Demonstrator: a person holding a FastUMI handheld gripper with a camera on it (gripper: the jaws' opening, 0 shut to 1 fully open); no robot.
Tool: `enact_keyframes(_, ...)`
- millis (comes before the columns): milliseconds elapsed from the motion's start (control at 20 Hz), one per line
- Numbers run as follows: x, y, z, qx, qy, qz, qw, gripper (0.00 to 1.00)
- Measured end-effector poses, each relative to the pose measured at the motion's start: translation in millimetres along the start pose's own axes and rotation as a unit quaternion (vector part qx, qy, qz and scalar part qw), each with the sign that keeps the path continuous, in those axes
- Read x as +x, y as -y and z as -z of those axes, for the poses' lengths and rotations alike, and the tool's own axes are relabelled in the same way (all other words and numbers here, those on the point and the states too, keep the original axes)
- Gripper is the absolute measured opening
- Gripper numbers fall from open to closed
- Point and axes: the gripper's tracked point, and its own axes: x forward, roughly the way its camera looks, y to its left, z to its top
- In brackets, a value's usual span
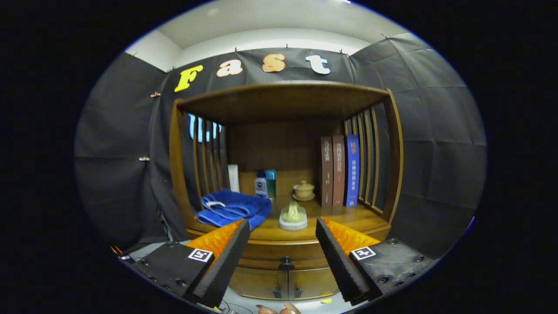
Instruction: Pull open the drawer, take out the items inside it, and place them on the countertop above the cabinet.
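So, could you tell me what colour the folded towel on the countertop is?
Blue; the towel shows clearly in the gripper view.

Chinese characters printed on spine of blue book (pixel 352 171), too small to read, faint lettering on two brown book spines (pixel 332 170), illegible, square black-and-white fiducial markers (pixel 200 255) on both jaws' mounts, bottle (pixel 260 184) label unreadable
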Motion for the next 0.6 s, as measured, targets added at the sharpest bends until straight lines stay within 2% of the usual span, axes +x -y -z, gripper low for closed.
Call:
enact_keyframes(300, -33, 6, -93, 0.008, 0.023, 0.019, 1.0, 0.99)
enact_keyframes(600, -61, -5, -129, -0.002, 0.029, -0.004, 1.0, 0.99)
